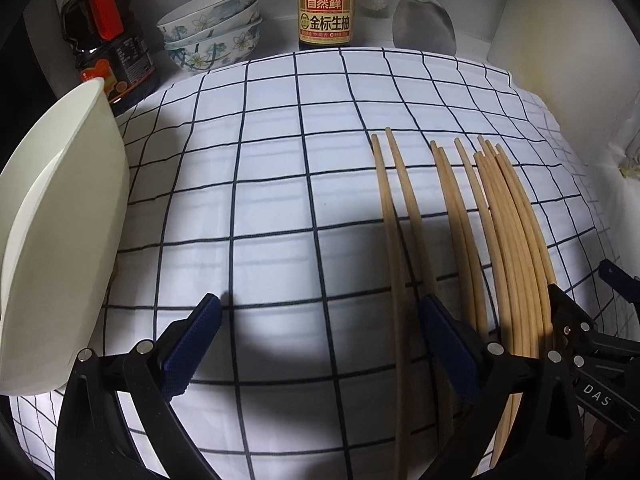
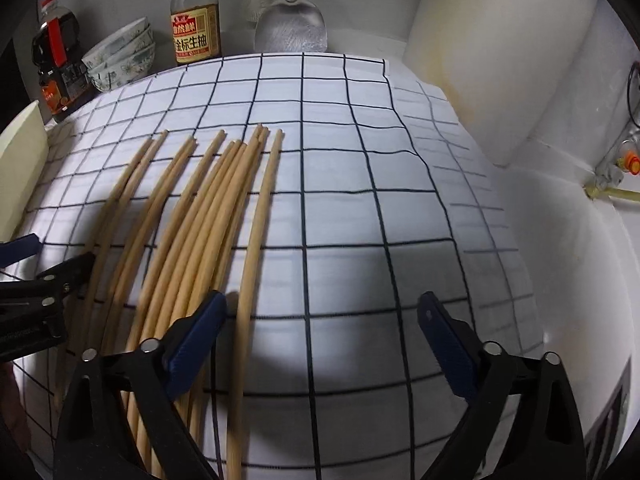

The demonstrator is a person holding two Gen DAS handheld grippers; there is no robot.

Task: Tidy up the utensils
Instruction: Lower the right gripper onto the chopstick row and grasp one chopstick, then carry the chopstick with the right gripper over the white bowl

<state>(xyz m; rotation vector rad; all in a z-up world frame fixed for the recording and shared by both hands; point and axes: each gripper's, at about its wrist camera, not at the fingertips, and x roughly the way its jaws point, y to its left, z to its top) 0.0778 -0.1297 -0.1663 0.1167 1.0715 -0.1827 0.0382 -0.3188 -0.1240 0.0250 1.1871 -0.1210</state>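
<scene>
Several wooden chopsticks lie side by side on a white cloth with dark grid lines. My left gripper points down over the cloth and is open. Two chopsticks on the left of the row run between its jaws beside the right finger, and no pad presses on them. My right gripper is open too. The rightmost chopstick lies just inside its left finger, with the rest of the chopsticks to the left of that finger. Each gripper shows at the edge of the other's view.
A tilted cream container stands at the cloth's left edge. Along the back are a dark bottle, stacked flowered bowls, a soy sauce bottle, a brush and a metal spatula. A white wall runs along the right.
</scene>
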